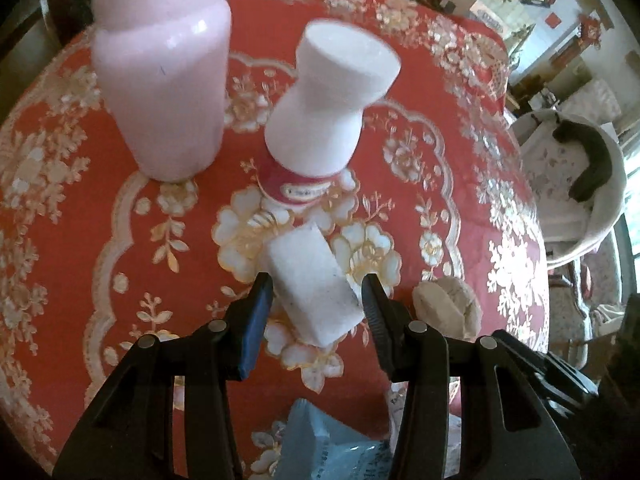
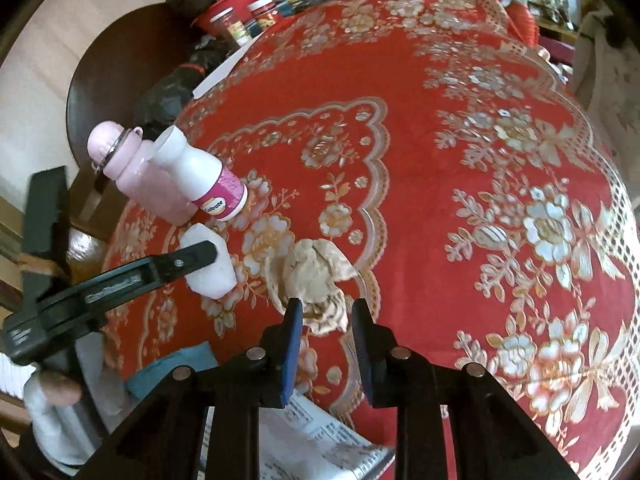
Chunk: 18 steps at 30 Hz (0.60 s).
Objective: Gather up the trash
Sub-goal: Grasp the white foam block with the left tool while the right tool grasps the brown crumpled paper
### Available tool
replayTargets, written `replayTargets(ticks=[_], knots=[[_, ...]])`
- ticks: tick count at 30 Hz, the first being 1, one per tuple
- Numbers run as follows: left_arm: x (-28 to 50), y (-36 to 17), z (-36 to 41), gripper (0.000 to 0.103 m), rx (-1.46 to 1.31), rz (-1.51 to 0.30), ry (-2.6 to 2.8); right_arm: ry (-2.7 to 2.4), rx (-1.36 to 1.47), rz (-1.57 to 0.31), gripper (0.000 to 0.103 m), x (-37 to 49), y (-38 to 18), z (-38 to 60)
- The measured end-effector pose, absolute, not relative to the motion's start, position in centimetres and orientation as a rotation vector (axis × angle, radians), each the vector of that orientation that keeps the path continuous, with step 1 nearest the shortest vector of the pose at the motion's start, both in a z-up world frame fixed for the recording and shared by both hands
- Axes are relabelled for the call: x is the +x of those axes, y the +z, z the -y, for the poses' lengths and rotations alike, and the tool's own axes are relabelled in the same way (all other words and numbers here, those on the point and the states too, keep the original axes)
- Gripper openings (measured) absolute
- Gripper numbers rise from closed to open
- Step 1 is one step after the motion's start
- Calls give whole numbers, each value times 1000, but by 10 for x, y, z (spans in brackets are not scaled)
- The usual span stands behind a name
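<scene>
so both tools gape: left tool (image 1: 316, 292) straddles white foam block (image 1: 312, 284), right tool (image 2: 325, 312) just short of crumpled paper (image 2: 316, 268); neither piece collected yet.

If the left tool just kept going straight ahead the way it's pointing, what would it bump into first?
Probably the white foam block, already lying between the left tool's open fingers on the red tablecloth. Beyond it stands the white bottle, though depth is hard to judge.
</scene>
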State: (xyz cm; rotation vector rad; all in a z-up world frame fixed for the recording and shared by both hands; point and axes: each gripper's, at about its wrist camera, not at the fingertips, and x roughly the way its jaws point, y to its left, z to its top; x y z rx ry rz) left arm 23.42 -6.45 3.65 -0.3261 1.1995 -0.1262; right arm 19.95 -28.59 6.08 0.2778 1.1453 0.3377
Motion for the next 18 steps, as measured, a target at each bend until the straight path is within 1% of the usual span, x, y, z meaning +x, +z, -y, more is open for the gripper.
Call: replayTargets(ticks=[1, 2, 3, 4, 6, 7, 8, 9, 15, 16, 17, 18], knots=[[233, 35, 64, 31, -331, -1204, -133, 335, 280, -1147, 24, 198, 60, 287], [232, 35, 63, 31, -332, -1199, -138, 336, 282, -1149, 24, 198, 60, 287], [230, 36, 62, 28, -330, -1192, -142, 342, 280, -1149, 24, 198, 59, 287], [227, 39, 61, 26, -327, -1186, -147, 347, 267, -1153, 24, 198, 59, 285], [224, 42, 59, 25, -333, -1178, -157, 338, 224, -1169, 28, 201, 57, 279], [221, 45, 57, 25, -332, -1174, -161, 336, 217, -1168, 46, 202, 56, 277], [218, 49, 55, 25, -327, -1169, -164, 344, 222, -1156, 62, 203, 57, 275], [216, 52, 53, 25, -324, -1162, -165, 348, 225, -1146, 65, 204, 57, 274], [201, 70, 40, 25, -339, -1136, -169, 364, 118, -1182, 64, 222, 44, 248], [198, 73, 39, 25, -336, -1130, -171, 350, 96, -1185, 52, 224, 39, 244], [195, 77, 39, 25, -330, -1122, -175, 342, 96, -1189, 31, 225, 35, 244], [192, 79, 40, 25, -324, -1117, -178, 342, 110, -1191, 27, 224, 34, 244]])
